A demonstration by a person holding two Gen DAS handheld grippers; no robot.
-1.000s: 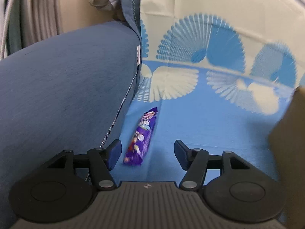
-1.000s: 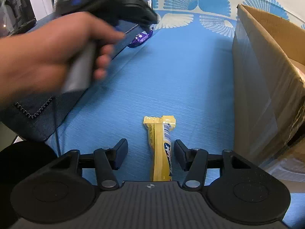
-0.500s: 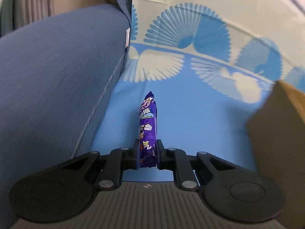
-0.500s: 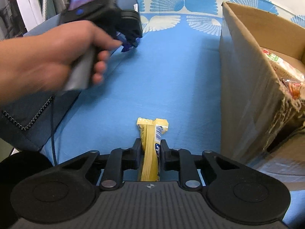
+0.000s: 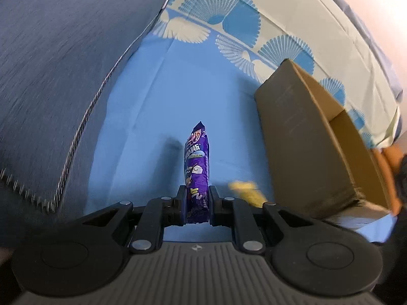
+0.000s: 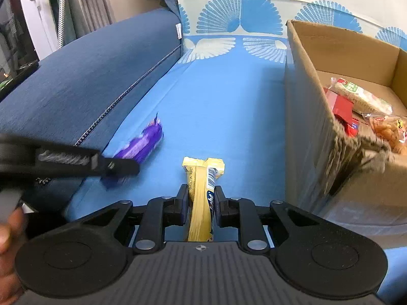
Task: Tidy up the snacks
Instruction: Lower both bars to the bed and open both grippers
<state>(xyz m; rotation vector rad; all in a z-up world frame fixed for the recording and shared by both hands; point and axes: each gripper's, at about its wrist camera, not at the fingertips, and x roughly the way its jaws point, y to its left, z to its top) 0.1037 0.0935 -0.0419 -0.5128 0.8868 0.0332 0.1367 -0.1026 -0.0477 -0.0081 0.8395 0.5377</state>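
Observation:
My left gripper [image 5: 197, 204] is shut on a purple snack packet [image 5: 197, 167], which sticks out forward above the blue sheet. From the right wrist view that same gripper [image 6: 115, 169] comes in from the left with the purple packet [image 6: 142, 145] blurred in it. My right gripper [image 6: 201, 204] is shut on a yellow snack bar [image 6: 202, 195] whose far end shows past the pads. The yellow bar [image 5: 248, 190] also appears blurred in the left wrist view. An open cardboard box [image 6: 302, 106] stands to the right with several snack packs [image 6: 356, 101] inside.
A dark blue sofa arm [image 6: 89, 81] rises on the left, beside the blue patterned sheet [image 6: 223, 96] that covers the seat. The box [image 5: 302, 137] fills the right side of the left wrist view. A hand [image 6: 9, 231] shows at the lower left.
Both grippers closed on their snacks, the left on the purple packet, the right on the yellow bar. The left gripper then carried the packet away from the sofa arm toward the right gripper and box.

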